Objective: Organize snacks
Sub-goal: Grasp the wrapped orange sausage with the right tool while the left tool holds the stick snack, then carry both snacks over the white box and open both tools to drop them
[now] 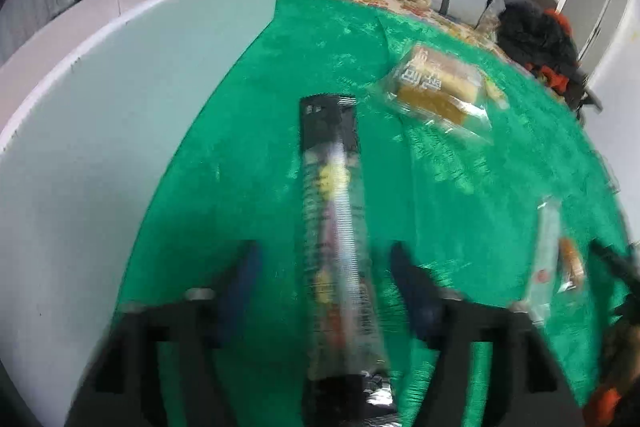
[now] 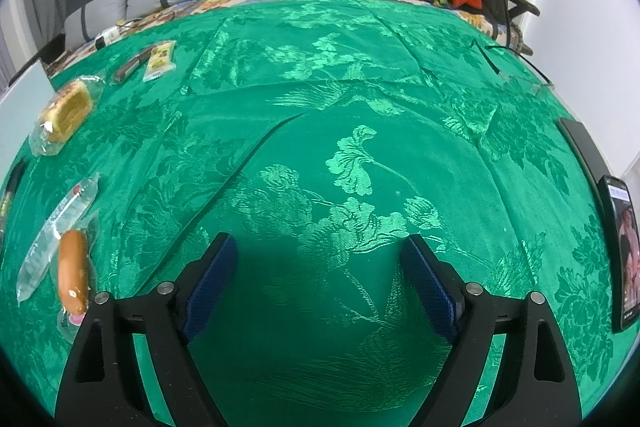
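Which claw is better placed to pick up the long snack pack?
The left claw. The long snack pack lies on the green cloth between its open fingers. The right claw is open over bare cloth, with snacks away at its left.

My left view smeared with motion blur, my right view sharp, even bright light, sheen on green cloth (image 2: 360, 75), fisheye-bent dark corners.

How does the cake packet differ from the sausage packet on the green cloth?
The cake packet is broad and blocky, showing a yellow-brown slab; the sausage packet is narrow, holding an orange-brown sausage. The cake packet lies farther away, the sausage packet beside the right gripper. Both have clear wrappers and lie flat on the cloth.
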Motion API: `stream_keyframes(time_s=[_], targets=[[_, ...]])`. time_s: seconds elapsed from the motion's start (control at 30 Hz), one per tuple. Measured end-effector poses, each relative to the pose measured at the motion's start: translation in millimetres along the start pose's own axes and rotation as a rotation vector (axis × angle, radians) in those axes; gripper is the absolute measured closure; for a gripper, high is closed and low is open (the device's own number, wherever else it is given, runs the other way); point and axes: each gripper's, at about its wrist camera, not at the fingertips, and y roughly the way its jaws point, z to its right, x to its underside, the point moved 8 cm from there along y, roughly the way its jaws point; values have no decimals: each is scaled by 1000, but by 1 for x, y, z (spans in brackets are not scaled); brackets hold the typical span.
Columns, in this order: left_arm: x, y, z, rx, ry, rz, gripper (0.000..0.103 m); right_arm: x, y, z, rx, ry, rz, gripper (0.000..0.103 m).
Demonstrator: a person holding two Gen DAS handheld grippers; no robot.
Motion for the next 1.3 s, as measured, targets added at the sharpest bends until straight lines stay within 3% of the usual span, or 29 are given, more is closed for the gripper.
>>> stream_keyframes(time_s=[0.1, 0.17, 0.23, 0.3, 0.37, 0.43, 0.53, 0.57, 0.6, 0.63, 0.67, 0.77, 0.9, 1.03, 1.17, 1.3], targets=[[5, 4, 8, -40, 102, 37, 23, -1, 2, -1, -14, -5, -9, 10], [7, 6, 14, -69, 145, 26, 17, -3, 4, -5, -22, -25, -90, 11], [7, 5, 10, -61, 131, 24, 16, -10, 1, -18, -116, 14, -216, 12], [7, 6, 11, -66, 144, 14, 13, -17, -13, -42, -242, 26, -237, 13], [5, 10, 11, -67, 154, -11, 8, -19, -24, -81, -328, -50, -297, 13], [-1, 14, 9, -73, 148, -50, 9, -11, -25, -125, -344, -183, -379, 13], [-6, 14, -6, -95, 109, -75, 18, 3, -13, -159, -249, -331, -425, 14], [-7, 12, -10, -104, 99, -68, 33, 5, -11, -164, -233, -350, -428, 20], [-8, 9, -13, -106, 89, -60, 46, 10, -8, -168, -220, -369, -438, 45], [-9, 5, -16, -108, 90, -55, 77, 9, -11, -169, -191, -401, -412, 54], [-9, 4, -18, -104, 91, -62, 84, 10, -12, -169, -184, -406, -419, 59], [-7, -2, -20, -39, 83, -79, 87, 11, -20, -157, -199, -372, -456, 61], [-4, -23, -4, 84, 33, -51, 87, -3, -41, -135, -304, -230, -428, 61], [-12, -51, 8, 194, -45, -19, 87, -14, -54, -130, -325, -220, -406, 61], [-44, -99, -6, 267, -116, 61, 87, -42, -79, -180, -426, -202, -376, 61], [-89, -148, -58, 220, -145, 158, 87, -90, -129, -268, -597, -228, -280, 60]])
